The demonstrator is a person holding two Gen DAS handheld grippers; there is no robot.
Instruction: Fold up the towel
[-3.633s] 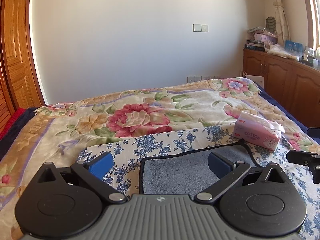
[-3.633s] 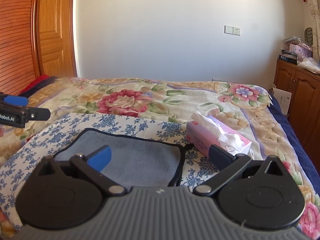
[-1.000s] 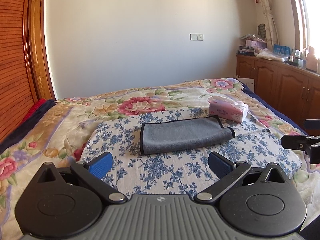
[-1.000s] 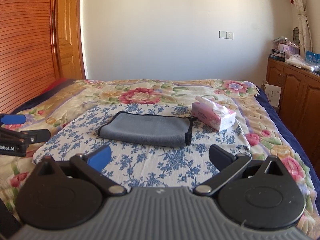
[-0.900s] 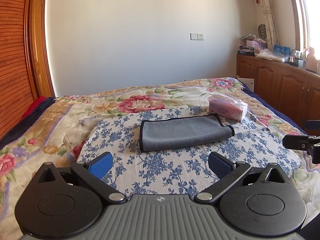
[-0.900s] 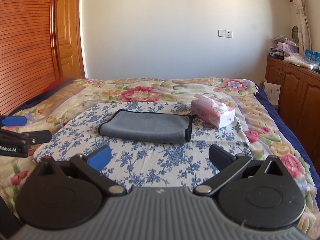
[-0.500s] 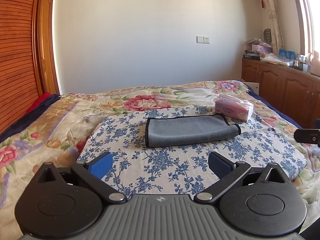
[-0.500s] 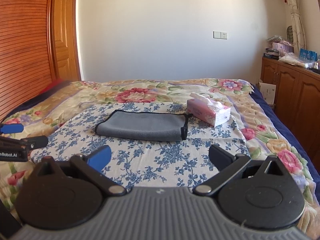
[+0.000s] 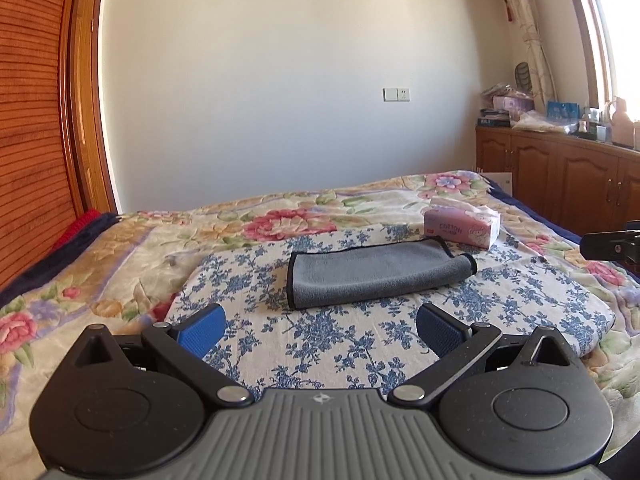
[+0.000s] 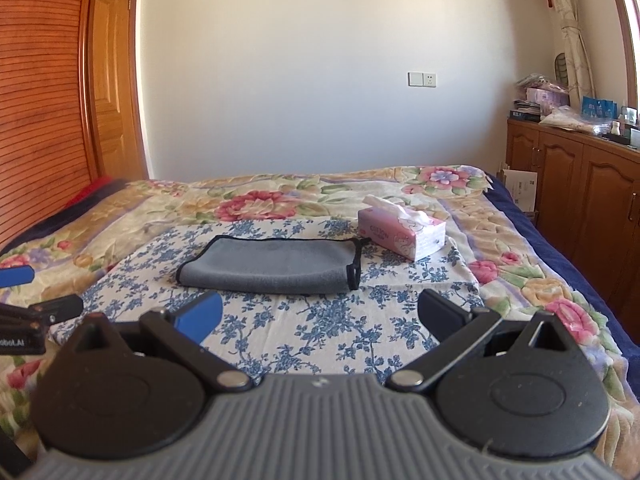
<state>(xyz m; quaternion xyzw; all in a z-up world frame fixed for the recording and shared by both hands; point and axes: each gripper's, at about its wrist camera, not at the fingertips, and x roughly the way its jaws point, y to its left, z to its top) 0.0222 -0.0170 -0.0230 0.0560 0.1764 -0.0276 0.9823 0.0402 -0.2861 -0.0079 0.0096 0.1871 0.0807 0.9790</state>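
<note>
Your left gripper (image 9: 318,330) and right gripper (image 10: 320,316) hover spread wide, empty, near the folded gray towel (image 9: 376,274). Beside the towel, the tissue box (image 10: 401,231) risks snagging another fold.

Both tools (image 9: 318,330) (image 10: 320,316) pulled back from towel (image 9: 376,274).

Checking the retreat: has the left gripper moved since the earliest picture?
Yes. The left gripper has pulled back from the towel, which now lies well ahead of it beside the tissue box.
</note>
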